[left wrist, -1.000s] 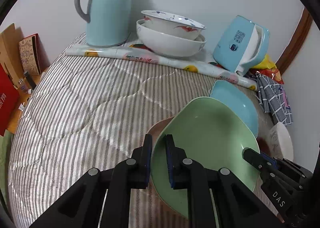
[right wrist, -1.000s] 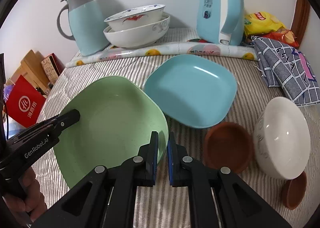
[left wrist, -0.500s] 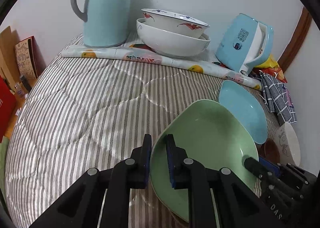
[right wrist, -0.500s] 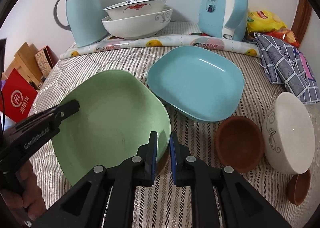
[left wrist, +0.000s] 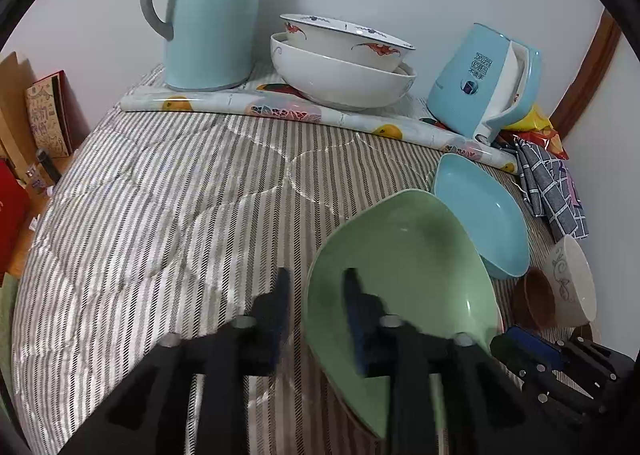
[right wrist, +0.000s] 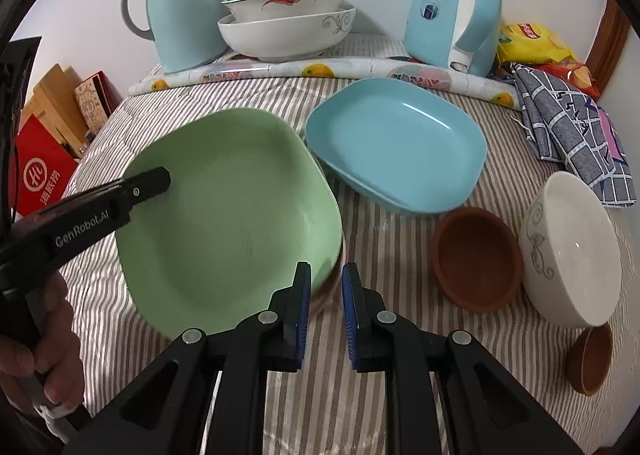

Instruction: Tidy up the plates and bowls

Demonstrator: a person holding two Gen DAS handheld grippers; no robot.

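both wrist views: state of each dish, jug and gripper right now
green plate: set down, rim between open jaws
left gripper: just opened
right gripper: slightly open
blue plate: upright, empty
brown bowl: upright, empty
white bowl: tilted
stacked bowls: nested
thermos: lid shut

Blue thermos jug (right wrist: pixel 182 3), blue kettle (right wrist: pixel 452 3), checked cloth (right wrist: pixel 568 127), snack bags (right wrist: pixel 532 43), striped quilt (left wrist: pixel 160 191)

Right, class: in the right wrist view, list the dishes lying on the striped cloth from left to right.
Green plate → blue plate → larger brown bowl → white bowl. The tiny brown bowl sits under the white bowl, so leave it out.
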